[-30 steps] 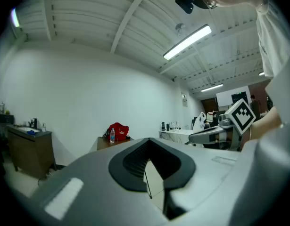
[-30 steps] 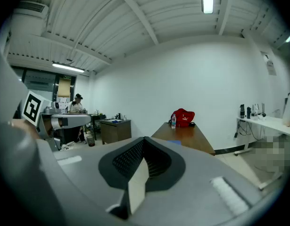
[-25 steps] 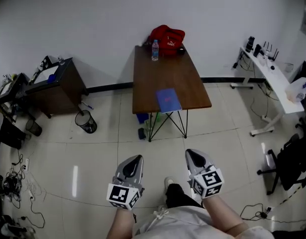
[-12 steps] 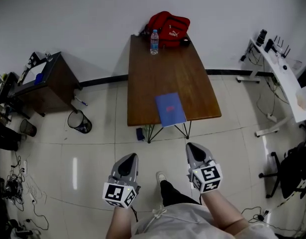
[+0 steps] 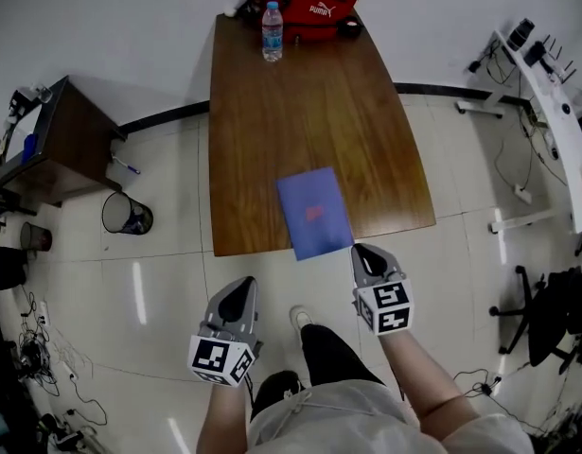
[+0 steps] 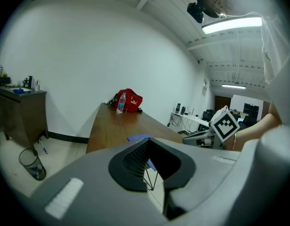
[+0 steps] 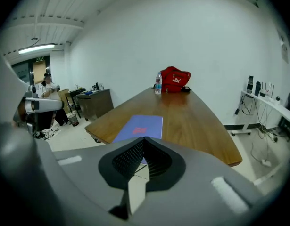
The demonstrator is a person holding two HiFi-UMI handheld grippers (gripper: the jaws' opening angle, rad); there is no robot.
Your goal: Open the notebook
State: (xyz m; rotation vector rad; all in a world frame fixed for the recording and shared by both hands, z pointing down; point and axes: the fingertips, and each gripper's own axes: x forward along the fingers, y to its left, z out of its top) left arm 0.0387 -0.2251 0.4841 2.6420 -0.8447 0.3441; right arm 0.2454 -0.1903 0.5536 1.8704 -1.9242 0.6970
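Head view: the blue notebook (image 5: 314, 213) lies closed at the wooden table's (image 5: 309, 93) near edge, slightly overhanging. The left gripper (image 5: 239, 291) and right gripper (image 5: 368, 256), both clenched empty, hover short of that edge. This is likely the approach; next, one must catch the cover's edge.

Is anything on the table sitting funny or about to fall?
Yes. The notebook lies closed at the table's near edge, a bit crooked, and its near end pokes out past the edge. The bottle stands upright; nothing is spilled.

Red bag (image 5: 308, 3), water bottle (image 5: 272, 31) at table (image 5: 300, 121) far end.
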